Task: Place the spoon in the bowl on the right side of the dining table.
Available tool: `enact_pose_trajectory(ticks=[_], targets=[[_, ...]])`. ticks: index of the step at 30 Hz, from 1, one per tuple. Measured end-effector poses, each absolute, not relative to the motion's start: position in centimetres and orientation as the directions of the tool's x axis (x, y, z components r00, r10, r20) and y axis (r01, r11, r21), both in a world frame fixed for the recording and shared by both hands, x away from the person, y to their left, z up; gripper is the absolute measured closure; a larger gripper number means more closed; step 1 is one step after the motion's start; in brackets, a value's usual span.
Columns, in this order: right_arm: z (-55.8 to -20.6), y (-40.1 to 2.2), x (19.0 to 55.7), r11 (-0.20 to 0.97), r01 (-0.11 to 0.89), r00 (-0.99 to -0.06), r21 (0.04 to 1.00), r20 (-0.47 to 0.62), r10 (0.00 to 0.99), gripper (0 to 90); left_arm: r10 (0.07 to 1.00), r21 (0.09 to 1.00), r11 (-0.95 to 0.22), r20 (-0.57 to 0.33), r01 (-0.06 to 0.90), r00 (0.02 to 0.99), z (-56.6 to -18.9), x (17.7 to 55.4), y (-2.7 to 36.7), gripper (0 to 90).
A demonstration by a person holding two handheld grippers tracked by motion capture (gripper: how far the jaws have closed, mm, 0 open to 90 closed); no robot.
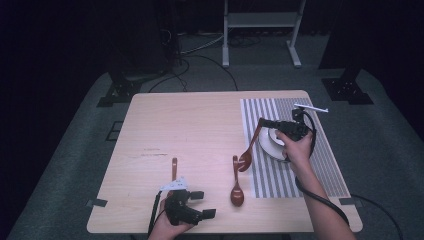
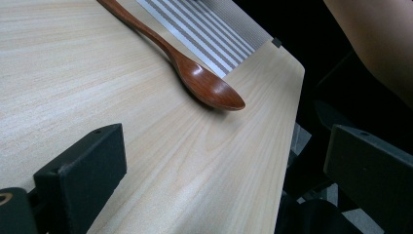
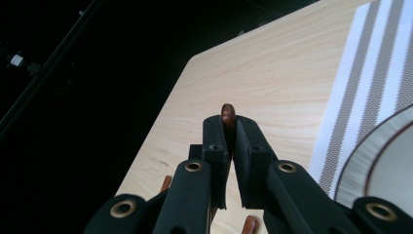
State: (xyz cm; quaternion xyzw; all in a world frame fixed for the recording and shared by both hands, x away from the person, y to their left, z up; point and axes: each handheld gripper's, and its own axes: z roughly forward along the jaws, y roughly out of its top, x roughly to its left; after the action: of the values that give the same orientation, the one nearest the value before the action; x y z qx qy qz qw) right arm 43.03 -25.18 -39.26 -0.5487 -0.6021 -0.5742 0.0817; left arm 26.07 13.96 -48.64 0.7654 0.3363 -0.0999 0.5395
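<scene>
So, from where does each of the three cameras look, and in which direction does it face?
High view: above the near side, facing forward and down on the pale wooden table; both forearms, left gripper, right gripper.
Left gripper view: low along open jaws, toward the lying brown wooden spoon and striped grey placemat; a forearm.
Right gripper view: along jaws shut on a held brown wooden spoon, beside the white round plate.
Shared: the table and placemat.
</scene>
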Motion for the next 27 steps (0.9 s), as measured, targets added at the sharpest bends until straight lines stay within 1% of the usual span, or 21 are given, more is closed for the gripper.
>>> enact_pose_trajectory(ticks=[14, 27], targets=[[-38.6, -27.9, 43.3, -0.344, 0.723, -0.33, 0.599, 0.737, 0.589, 83.6, 0.407, 0.757, -0.189, -0.519, 0.625, 0.752, -48.7, 26.1, 14.0, 0.5], [-37.7, -29.6, 43.6, -0.377, 0.702, -0.295, 0.604, 0.728, 0.618, 83.6, 0.407, 0.757, -0.19, -0.519, 0.625, 0.752, -48.7, 26.1, 13.9, 0.5]])
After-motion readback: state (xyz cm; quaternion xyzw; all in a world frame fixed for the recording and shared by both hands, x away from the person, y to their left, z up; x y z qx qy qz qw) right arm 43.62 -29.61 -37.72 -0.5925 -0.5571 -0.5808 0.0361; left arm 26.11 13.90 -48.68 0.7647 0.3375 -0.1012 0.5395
